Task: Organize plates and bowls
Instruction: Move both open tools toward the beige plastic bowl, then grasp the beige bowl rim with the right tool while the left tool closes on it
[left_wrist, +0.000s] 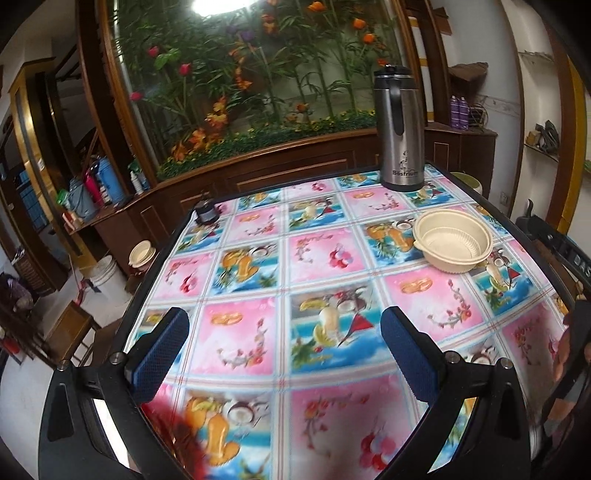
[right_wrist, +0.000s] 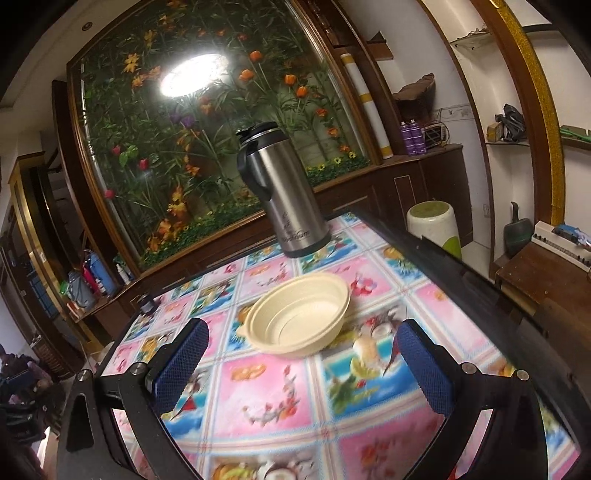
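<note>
A cream plastic bowl (left_wrist: 453, 240) sits upright on the table with the pink and blue patterned cloth (left_wrist: 314, 332), toward its far right side. My left gripper (left_wrist: 284, 325) is open and empty, above the cloth, well short and left of the bowl. In the right wrist view the same bowl (right_wrist: 298, 314) lies just ahead of my right gripper (right_wrist: 301, 345), which is open and empty, its blue pads (right_wrist: 181, 362) apart on either side of the bowl's near rim, not touching it.
A steel thermos jug (left_wrist: 399, 129) stands at the table's far edge, behind the bowl; it also shows in the right wrist view (right_wrist: 284, 195). A small dark object (left_wrist: 205, 212) sits at the far left corner. A red blurred thing (left_wrist: 184, 443) is at the near left.
</note>
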